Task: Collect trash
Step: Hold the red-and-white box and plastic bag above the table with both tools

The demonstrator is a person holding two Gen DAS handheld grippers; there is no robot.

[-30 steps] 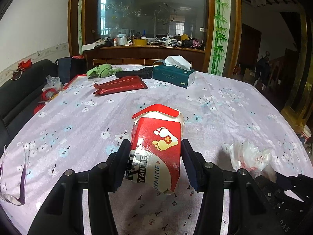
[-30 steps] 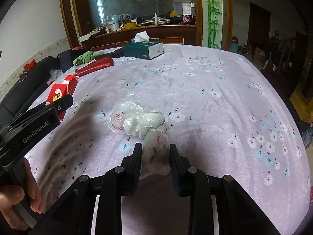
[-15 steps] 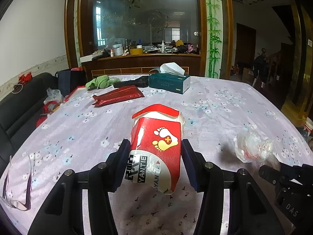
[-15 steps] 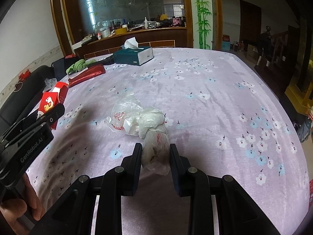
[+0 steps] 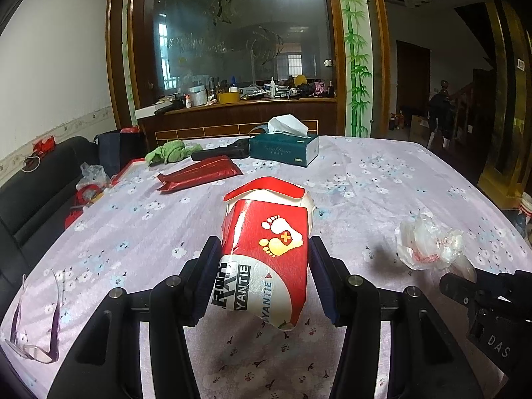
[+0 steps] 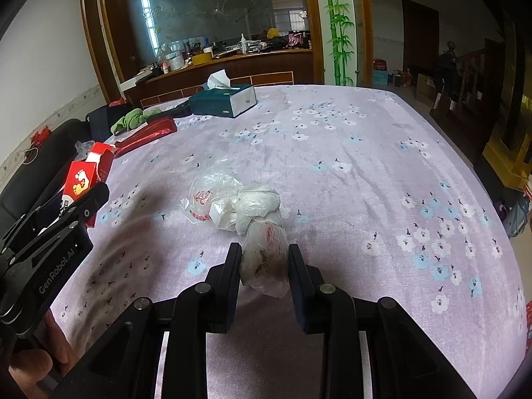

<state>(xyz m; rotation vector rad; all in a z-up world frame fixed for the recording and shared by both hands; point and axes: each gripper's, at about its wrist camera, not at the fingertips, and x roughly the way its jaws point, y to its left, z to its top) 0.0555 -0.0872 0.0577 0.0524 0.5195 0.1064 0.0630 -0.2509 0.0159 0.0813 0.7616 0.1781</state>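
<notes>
My left gripper (image 5: 264,249) is shut on a crumpled red and white carton (image 5: 266,252) with a footprint logo, held above the flowered tablecloth (image 5: 365,179). The same carton (image 6: 84,179) shows at the left of the right wrist view, with the left gripper's body below it. My right gripper (image 6: 265,249) is shut on the near end of a clear plastic bag (image 6: 232,202) stuffed with white tissue; the rest of the bag trails forward over the cloth. From the left wrist view that plastic bag (image 5: 429,246) sits at the right.
A teal tissue box (image 5: 284,149), a red foil pouch (image 5: 199,174), a green cloth (image 5: 171,153) and a black object lie at the table's far side. Glasses (image 5: 35,326) rest near the left edge. A black sofa (image 5: 30,193) runs along the left. A hand (image 6: 26,369) holds the left gripper.
Both grippers have risen a little with their loads; the views tilt up and the table looks lower. The grips on the carton and the bag are unchanged.
</notes>
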